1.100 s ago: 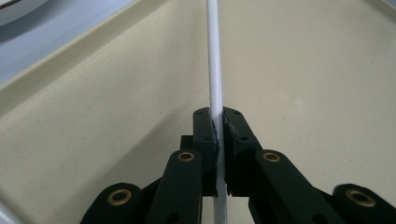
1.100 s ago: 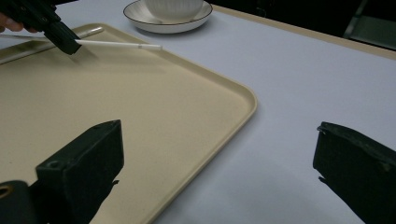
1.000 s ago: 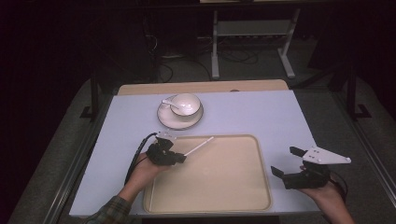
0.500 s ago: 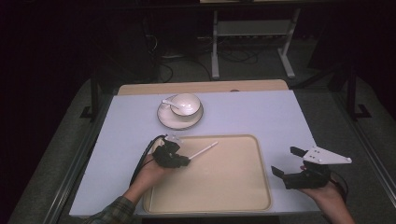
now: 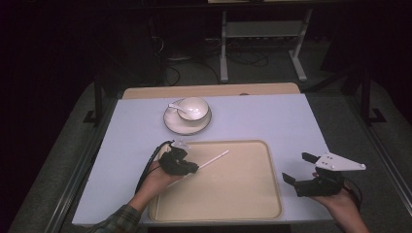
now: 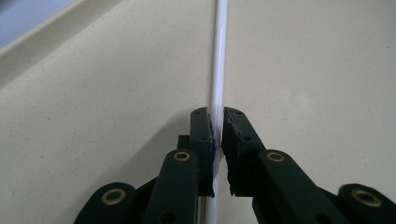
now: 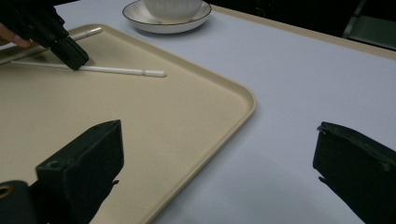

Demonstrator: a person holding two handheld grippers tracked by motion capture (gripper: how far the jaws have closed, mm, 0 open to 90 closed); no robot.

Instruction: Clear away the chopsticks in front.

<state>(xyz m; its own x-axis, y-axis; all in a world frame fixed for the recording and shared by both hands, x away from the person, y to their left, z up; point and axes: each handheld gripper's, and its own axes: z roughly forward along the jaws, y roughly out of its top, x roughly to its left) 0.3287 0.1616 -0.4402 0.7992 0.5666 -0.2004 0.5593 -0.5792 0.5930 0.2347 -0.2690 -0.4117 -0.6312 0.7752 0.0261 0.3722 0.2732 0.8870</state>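
Gripping a thin white stick, the left tongs sit over the near-left part of the beige tray. In the left gripper view the black pads stand narrow, one on each side of the stick, which runs straight up between them and away across the tray floor; their jaws have just been opening a little, with the stick between them and the pads at its sides. From above, the stick slants from the tongs toward the tray's far middle, its tip free and low over the tray. The right tongs rest at the tray's right edge on the pale surface, held wide with nothing between them. Farther off, beyond the tray's far rim, a white bowl stands on a saucer, with a spoon lying against the bowl.
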